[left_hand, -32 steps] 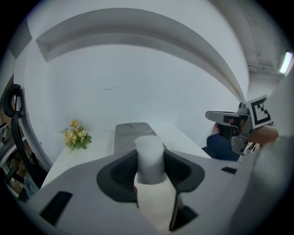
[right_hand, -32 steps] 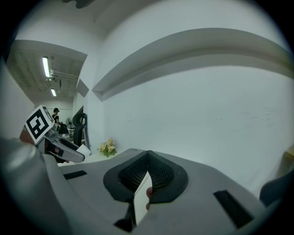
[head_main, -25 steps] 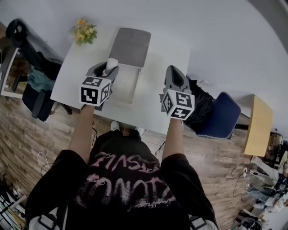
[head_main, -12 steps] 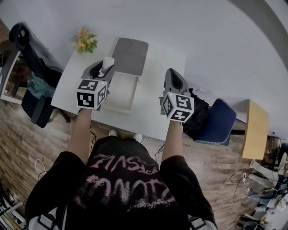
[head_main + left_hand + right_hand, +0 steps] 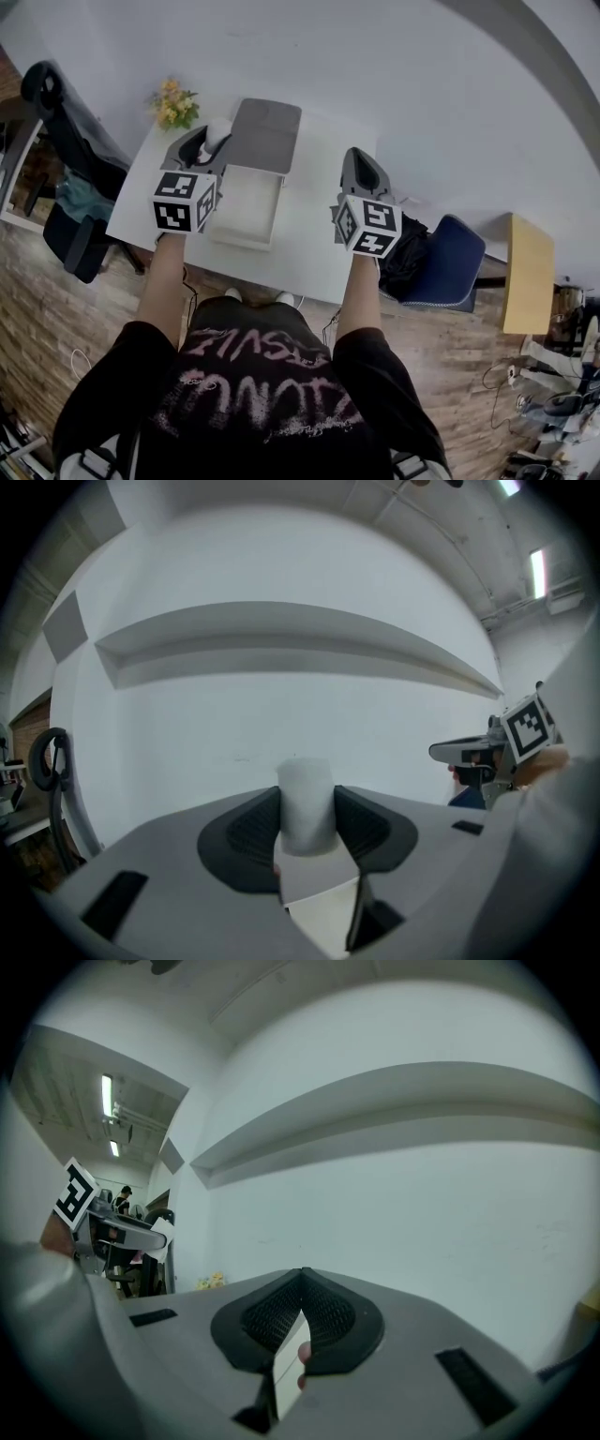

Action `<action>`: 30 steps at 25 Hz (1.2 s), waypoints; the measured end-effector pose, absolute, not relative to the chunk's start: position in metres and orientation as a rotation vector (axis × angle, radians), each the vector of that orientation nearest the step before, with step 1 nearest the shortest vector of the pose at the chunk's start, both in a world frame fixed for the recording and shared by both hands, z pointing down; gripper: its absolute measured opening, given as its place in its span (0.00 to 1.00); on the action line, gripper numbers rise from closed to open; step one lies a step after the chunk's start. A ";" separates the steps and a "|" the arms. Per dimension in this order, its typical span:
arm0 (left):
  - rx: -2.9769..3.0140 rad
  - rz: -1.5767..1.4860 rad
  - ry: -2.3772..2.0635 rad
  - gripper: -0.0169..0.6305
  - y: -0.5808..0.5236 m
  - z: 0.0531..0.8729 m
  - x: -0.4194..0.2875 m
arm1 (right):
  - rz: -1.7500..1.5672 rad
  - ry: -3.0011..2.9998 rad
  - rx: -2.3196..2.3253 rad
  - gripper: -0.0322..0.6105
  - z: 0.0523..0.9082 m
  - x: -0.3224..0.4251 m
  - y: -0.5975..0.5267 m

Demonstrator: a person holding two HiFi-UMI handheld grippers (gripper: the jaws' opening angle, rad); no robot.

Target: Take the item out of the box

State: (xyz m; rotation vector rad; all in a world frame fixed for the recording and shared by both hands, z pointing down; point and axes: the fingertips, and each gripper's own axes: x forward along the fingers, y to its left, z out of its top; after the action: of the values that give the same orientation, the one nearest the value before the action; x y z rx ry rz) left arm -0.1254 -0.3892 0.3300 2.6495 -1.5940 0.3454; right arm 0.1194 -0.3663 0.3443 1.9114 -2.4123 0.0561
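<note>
Left gripper [image 5: 307, 825] is clamped on the white cylinder [image 5: 306, 794], with a pad pressing each side. The item sits upright in my grip, lifted clear of the open white box [image 5: 246, 202] on the table [image 5: 323, 220], near the box's grey lid [image 5: 269, 129]. Right gripper [image 5: 300, 1312] is pinched closed on nothing, raised to the right of the box

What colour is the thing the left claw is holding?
White. The roll shows best in the left gripper view.
</note>
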 end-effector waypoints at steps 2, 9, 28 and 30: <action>2.662 0.316 -1.608 0.30 -0.390 0.320 -0.128 | 0.037 -2.405 1.924 0.06 0.338 0.122 -0.367; 2.680 0.267 -1.627 0.30 -0.391 0.305 -0.136 | -0.011 -2.376 1.944 0.06 0.328 0.120 -0.367; 2.712 0.250 -1.646 0.30 -0.399 0.294 -0.137 | -0.031 -2.349 1.968 0.06 0.319 0.124 -0.375; 2.715 0.251 -1.644 0.30 -0.399 0.294 -0.137 | -0.037 -2.346 1.969 0.06 0.317 0.124 -0.374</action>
State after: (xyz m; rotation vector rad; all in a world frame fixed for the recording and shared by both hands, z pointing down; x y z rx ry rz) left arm -0.1370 -0.3991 0.2936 2.7148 -1.6436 0.2510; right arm 0.1239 -0.3741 0.3172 1.9687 -2.3460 -0.0375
